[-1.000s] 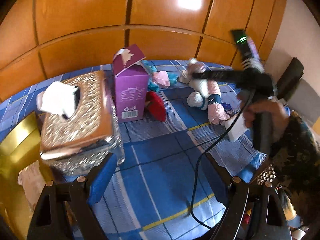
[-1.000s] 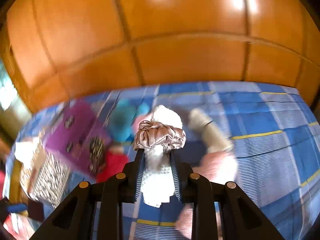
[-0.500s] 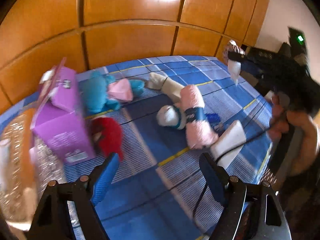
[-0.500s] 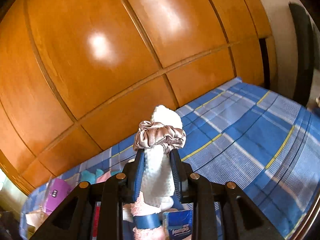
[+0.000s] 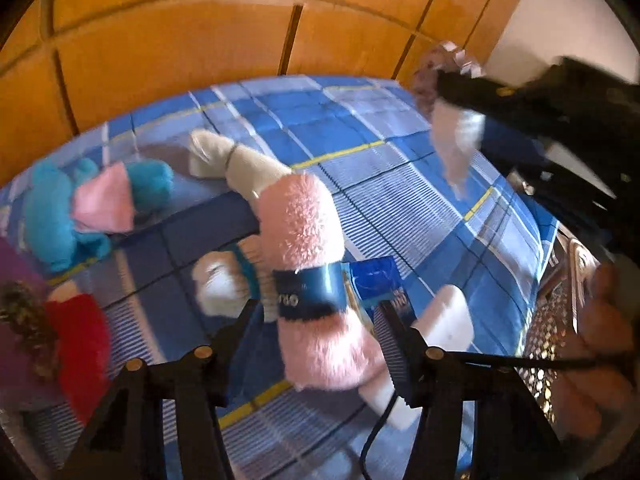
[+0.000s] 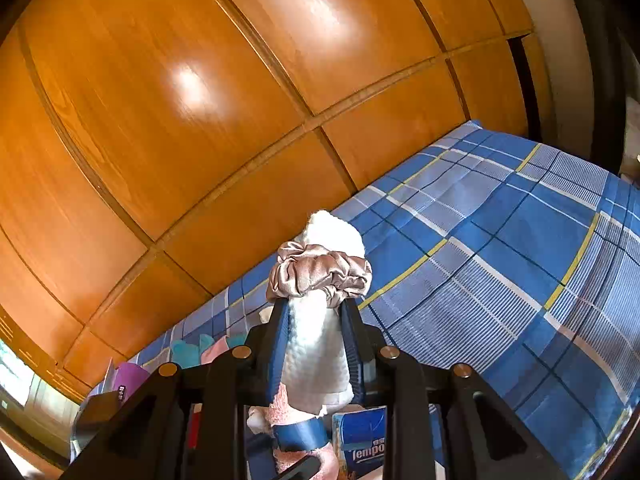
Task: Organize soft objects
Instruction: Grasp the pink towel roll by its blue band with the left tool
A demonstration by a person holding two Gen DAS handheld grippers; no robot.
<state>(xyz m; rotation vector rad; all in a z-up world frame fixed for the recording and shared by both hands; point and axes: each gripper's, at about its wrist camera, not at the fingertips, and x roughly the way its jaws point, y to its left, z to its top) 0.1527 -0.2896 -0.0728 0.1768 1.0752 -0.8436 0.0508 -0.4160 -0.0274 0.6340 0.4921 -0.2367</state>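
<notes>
Left gripper (image 5: 316, 320) jaws closing around pink sock (image 5: 308, 256) lying on blue plaid bed (image 5: 400, 200), pads not yet pressing, right gripper (image 6: 316, 320) clamped on white sock (image 6: 316, 360) wearing scrunchie (image 6: 320, 274), held above bed

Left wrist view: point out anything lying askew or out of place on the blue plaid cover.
The fluffy pink rolled towel with its blue paper band lies crosswise over a white rolled towel, not beside it. The turquoise-and-pink plush toy lies slumped sideways. Nothing looks spilled or torn.
</notes>
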